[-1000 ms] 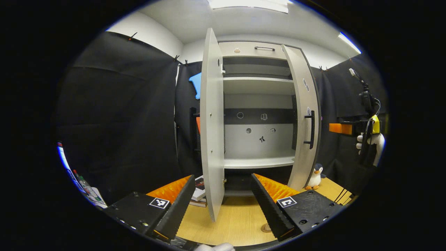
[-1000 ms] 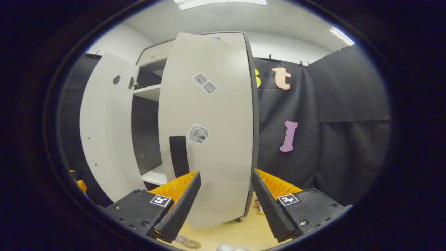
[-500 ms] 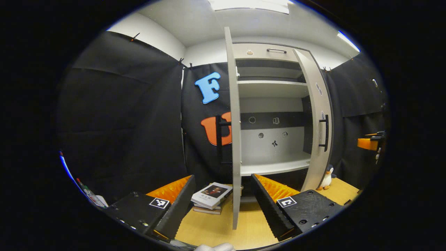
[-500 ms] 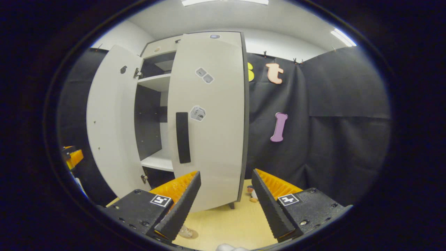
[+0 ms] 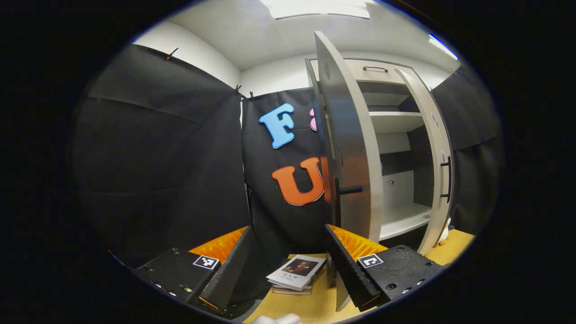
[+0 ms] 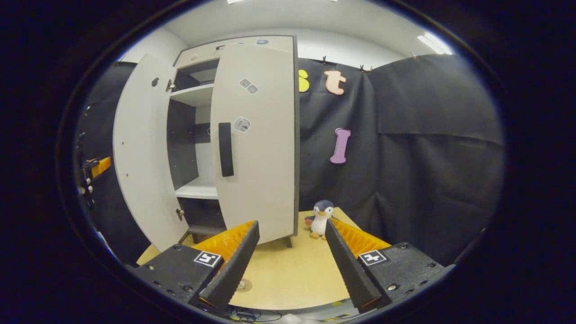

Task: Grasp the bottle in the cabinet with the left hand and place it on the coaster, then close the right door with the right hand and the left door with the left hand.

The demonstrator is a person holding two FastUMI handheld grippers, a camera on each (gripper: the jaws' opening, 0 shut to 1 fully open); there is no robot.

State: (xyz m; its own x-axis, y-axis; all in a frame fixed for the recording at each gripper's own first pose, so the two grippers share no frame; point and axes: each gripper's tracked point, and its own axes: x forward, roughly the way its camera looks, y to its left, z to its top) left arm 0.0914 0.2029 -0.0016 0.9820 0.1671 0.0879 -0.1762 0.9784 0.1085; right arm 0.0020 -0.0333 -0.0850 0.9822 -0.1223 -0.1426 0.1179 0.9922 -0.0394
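Left gripper (image 5: pixel 288 270): jaws spread wide, holding nothing; 2 ridged, wedge-shaped fingers (image 5: pixel 348 270) frame a short stack of books (image 5: pixel 294 275) lying flat on the pale wood-grain tabletop (image 5: pixel 310 306). Just past the right finger stands the left door (image 5: pixel 351 153), a flat matte grey panel swung open and seen nearly edge-on, its dark bar handle (image 5: pixel 348 190) projecting sideways. Beyond it, the cabinet (image 5: pixel 396 135) interior shows smooth white shelves (image 5: pixel 402 220).

Right gripper (image 6: pixel 290 265): jaws likewise wide apart and empty, hovering over the same tabletop. A small round coaster (image 6: pixel 244 284) lies beside the left finger; whether the bottle stands on it cannot be told. Farther off, the right door (image 6: pixel 261 148) stands almost closed, with a slim black vertical handle (image 6: pixel 226 149). A plush penguin (image 6: pixel 320 218) sits near the cabinet's foot.
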